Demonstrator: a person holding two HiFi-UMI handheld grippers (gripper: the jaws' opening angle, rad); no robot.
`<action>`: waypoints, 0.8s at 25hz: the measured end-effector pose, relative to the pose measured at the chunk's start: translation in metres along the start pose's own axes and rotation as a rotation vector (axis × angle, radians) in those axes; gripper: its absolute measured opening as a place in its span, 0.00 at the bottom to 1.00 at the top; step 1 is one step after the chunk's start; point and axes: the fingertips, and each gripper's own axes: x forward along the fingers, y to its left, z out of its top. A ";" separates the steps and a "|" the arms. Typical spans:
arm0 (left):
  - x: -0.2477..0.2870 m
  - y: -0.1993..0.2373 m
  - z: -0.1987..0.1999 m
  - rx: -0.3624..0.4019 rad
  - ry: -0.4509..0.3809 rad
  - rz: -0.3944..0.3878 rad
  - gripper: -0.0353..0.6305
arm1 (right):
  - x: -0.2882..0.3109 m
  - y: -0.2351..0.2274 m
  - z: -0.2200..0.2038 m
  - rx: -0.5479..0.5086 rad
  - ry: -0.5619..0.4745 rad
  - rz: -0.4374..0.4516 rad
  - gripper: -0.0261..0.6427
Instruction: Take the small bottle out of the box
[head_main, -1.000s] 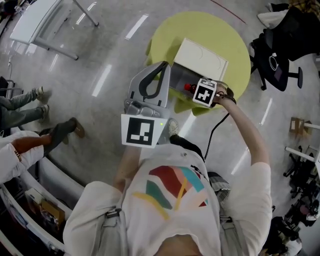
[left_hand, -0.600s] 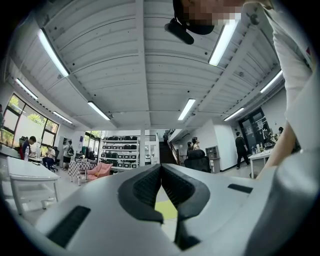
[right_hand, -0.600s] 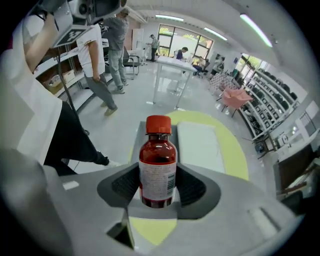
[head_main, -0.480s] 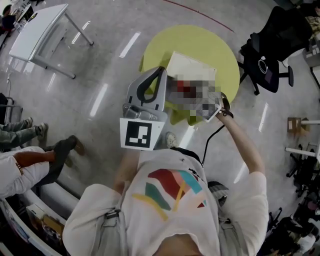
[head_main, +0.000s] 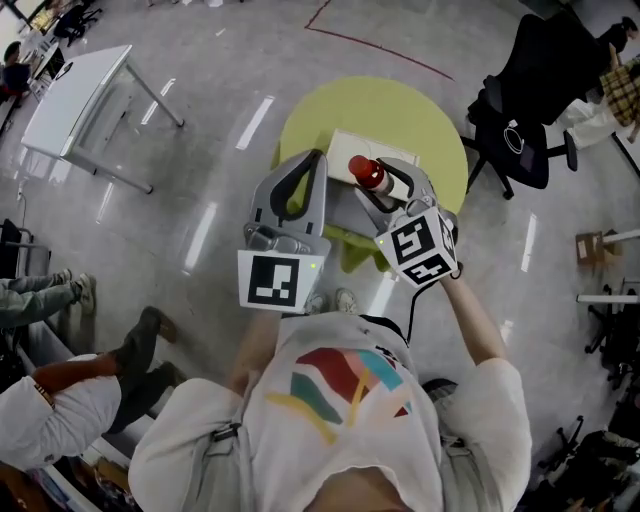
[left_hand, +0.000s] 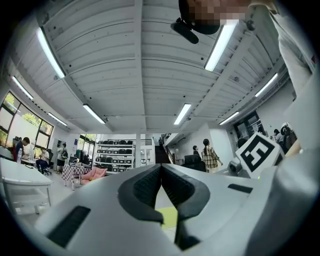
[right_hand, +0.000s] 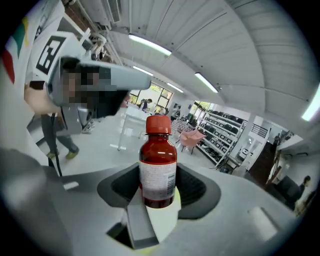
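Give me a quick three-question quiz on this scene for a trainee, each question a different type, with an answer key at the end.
1. Multiple choice: which colour is the cap of the small bottle held in the right gripper? A blue, B red, C white.
2. True or false: the left gripper holds something between its jaws.
3. Fill in: the box stands on a round, ___ table.
Key: 1 B. 2 False; its jaws are together and empty. 3 Yellow-green.

I see a small glossy dark-red bottle (right_hand: 158, 150), paper-labelled. The grey floor (head_main: 200, 150) shines; the round yellow-green table (head_main: 400, 110) looks matt.
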 end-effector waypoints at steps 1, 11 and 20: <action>0.001 -0.001 0.001 -0.002 -0.004 -0.006 0.07 | -0.008 -0.003 0.010 0.032 -0.039 -0.023 0.36; 0.004 -0.018 0.013 0.015 -0.033 -0.081 0.07 | -0.099 -0.047 0.063 0.371 -0.446 -0.423 0.36; 0.009 -0.030 0.016 0.025 -0.048 -0.099 0.07 | -0.144 -0.056 0.025 0.490 -0.490 -0.634 0.36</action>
